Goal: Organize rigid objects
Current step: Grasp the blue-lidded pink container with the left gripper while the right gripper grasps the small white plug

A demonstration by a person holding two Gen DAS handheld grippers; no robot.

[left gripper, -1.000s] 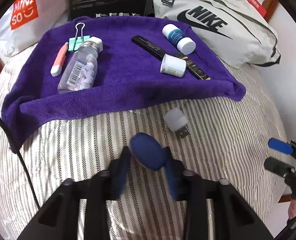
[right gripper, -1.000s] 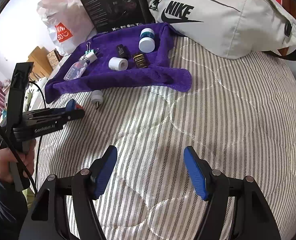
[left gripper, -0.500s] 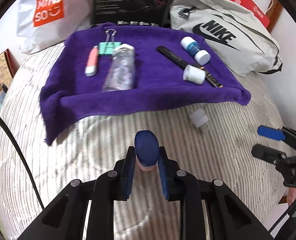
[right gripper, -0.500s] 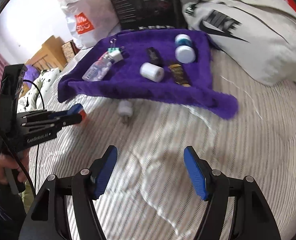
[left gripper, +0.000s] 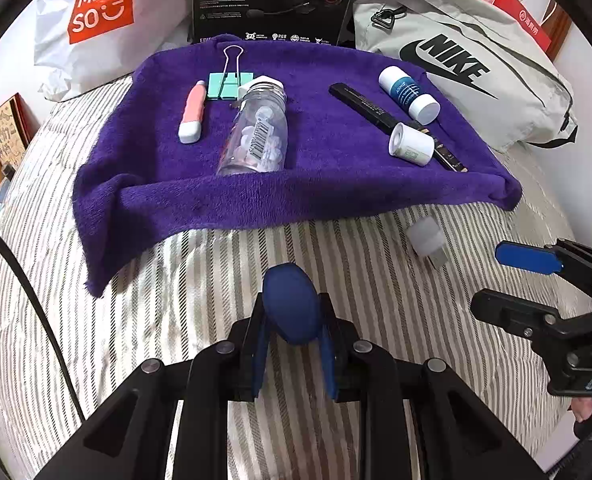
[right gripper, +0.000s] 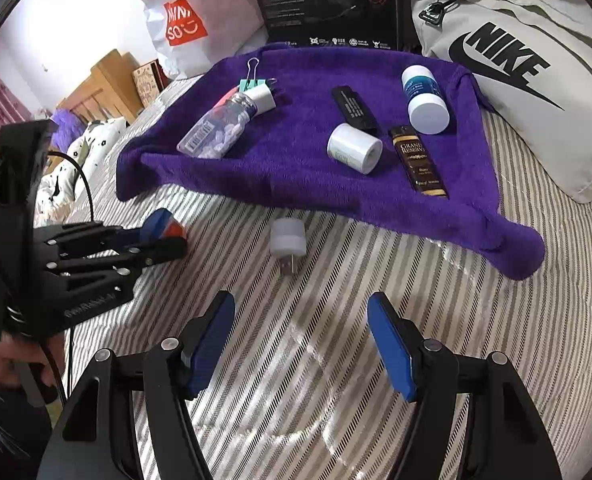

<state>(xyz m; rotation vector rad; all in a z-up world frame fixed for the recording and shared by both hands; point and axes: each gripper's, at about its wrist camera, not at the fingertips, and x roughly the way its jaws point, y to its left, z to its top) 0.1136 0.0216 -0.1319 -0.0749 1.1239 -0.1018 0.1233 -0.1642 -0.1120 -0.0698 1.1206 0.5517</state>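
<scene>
Nearest the left wrist camera, the left gripper (left gripper: 292,316) had its jaws closed on a dark-blue oval object (left gripper: 293,303), whose underside showed red-orange from the right wrist view. It was held just above the striped bedcover (left gripper: 216,300), short of the towel's near hem. The right gripper (right gripper: 302,344) hovered over the same bedcover with its jaws spread wide and nothing between them.

Just beyond the right gripper's jaws, and almost centred between them, lay the small white USB plug light (right gripper: 287,240) on the bedcover. Its long axis ran roughly toward the camera, metal connector nearest the jaws and white dome toward the towel. From the left gripper it lay off to the right and farther ahead, so the right gripper was the nearer one and probably the one to take it. A straight push forward would likely straddle it across its width.

Farther on was the purple towel (left gripper: 328,184), apparently the collecting place. It carried a clear pill bottle (left gripper: 258,136), a pink-and-white tube (left gripper: 192,114), a mint binder clip (left gripper: 229,80), a black stick (left gripper: 364,104), a short white cylinder (left gripper: 410,145), a blue-labelled white bottle (left gripper: 408,94) and, seen from the right wrist, a brown sachet (right gripper: 418,162).

The blue object probably wanted carrying forward onto the towel's free middle.
</scene>
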